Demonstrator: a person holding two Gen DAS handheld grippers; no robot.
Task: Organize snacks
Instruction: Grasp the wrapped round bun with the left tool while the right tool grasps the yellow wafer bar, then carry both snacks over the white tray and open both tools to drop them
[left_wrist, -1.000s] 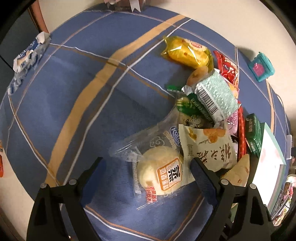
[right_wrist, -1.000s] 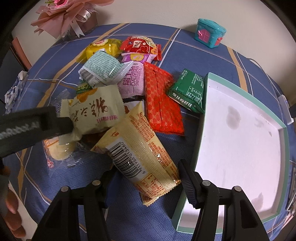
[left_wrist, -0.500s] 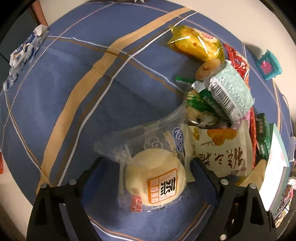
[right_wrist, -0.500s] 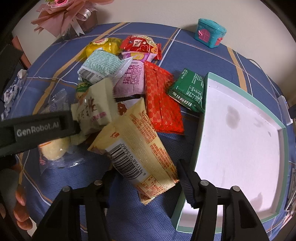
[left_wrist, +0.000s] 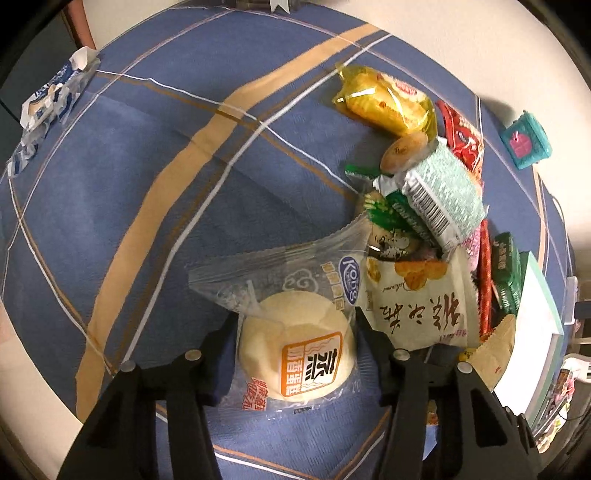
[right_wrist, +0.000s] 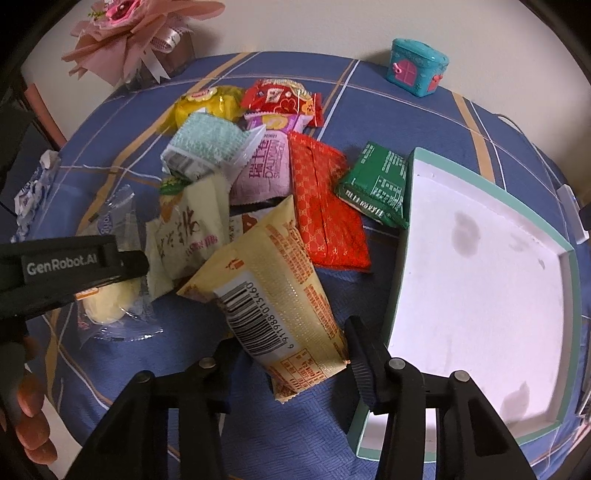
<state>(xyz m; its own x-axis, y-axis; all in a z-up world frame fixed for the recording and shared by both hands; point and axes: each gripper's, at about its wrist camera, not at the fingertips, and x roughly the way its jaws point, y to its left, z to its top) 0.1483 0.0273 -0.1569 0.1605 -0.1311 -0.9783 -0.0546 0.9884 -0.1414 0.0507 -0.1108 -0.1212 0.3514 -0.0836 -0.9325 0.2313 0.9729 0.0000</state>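
Observation:
A round pale bun in a clear packet (left_wrist: 295, 347) lies on the blue checked tablecloth (left_wrist: 147, 206). My left gripper (left_wrist: 295, 332) points down over it; its jaws are closing and both pads touch the wrapper at the bun's sides. In the right wrist view one of the left gripper's fingers (right_wrist: 110, 262) crosses over that bun (right_wrist: 107, 299). A long yellow packet with a barcode (right_wrist: 273, 291) leans off the snack pile. My right gripper (right_wrist: 290, 347) is closing on its near end, pads at both edges. The white tray with a teal rim (right_wrist: 480, 277) lies just right of it.
The pile holds a cream packet (right_wrist: 188, 229), a mint one (right_wrist: 207, 144), a pink one (right_wrist: 264, 170), a red patterned pouch (right_wrist: 325, 210) and a green box (right_wrist: 376, 184). A teal toy house (right_wrist: 417, 66) and a pink bouquet (right_wrist: 140, 33) stand at the back. A crumpled blue-white wrapper (left_wrist: 55, 96) lies far left.
The left gripper sank over the bun packet and its jaws narrowed from wide apart onto the bun. The right jaws narrowed slightly around the yellow packet. The cream packet got pushed up on edge.

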